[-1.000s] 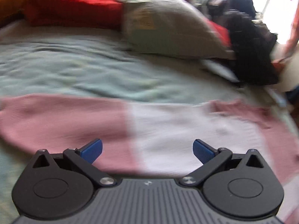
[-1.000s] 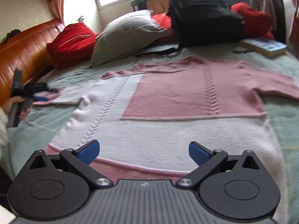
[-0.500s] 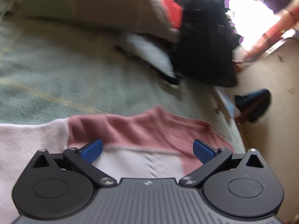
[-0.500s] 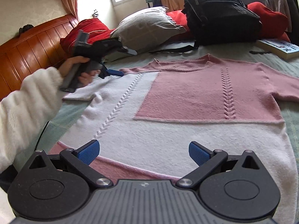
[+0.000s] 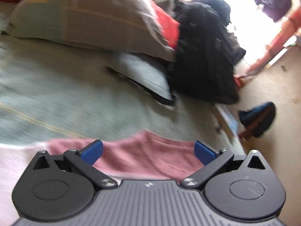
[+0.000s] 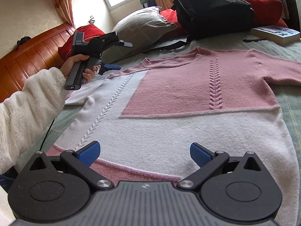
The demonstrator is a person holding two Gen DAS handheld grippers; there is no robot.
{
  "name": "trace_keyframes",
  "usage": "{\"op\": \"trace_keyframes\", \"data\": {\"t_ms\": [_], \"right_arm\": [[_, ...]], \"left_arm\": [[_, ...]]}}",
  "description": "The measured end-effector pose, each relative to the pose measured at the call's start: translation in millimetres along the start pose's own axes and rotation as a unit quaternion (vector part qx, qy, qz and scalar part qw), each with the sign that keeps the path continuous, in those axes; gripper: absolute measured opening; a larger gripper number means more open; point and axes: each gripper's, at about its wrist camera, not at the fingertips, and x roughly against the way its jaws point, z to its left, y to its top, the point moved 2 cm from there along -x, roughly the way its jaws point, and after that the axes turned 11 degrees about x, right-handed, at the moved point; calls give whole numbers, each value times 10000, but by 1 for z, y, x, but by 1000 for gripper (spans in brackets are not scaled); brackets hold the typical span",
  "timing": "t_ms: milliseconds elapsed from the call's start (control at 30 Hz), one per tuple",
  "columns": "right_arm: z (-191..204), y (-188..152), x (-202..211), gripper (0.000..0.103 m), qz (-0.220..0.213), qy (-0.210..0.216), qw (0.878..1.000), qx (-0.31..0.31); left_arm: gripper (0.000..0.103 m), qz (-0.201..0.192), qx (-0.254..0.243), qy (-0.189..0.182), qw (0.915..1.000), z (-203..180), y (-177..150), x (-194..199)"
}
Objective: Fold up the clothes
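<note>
Crowded head of bed, open bedspread nearer.
Grey pillow (image 6: 139, 32), black backpack (image 6: 210, 7) and book (image 6: 276, 33) line the far edge beyond the sweater (image 6: 169, 101); green bedspread (image 5: 65, 101) between lies bare.

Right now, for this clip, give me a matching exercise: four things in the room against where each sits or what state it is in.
Things:
1. sweater
2. backpack
3. book
4. left gripper

Places or states:
A. held in the air over the sweater's left shoulder, open
B. lying at the far right edge of the bed
C. spread flat on the bed
D. standing beside the grey pillow

Pairs: 1-C, 2-D, 3-B, 4-A
</note>
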Motion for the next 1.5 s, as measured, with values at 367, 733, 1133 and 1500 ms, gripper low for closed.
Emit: {"op": "trace_keyframes", "data": {"t_ms": [367,733,1133,1500], "right_arm": [[-5,-3,15,103,-53,-204,9998,-46],[42,6,30,103,-234,-76,9992,314],[90,20,12,103,41,-173,9974,696],[100,24,-15,103,277,-241,9964,764]], "left_arm": [[102,-120,-374,561,9977,-18,-5,-11],[102,-615,-513,1199,9895,8,9,143],[102,-499,867,994,9900,157,-9,197],[102,-1438,1645,1015,9706,231,7,295]]}}
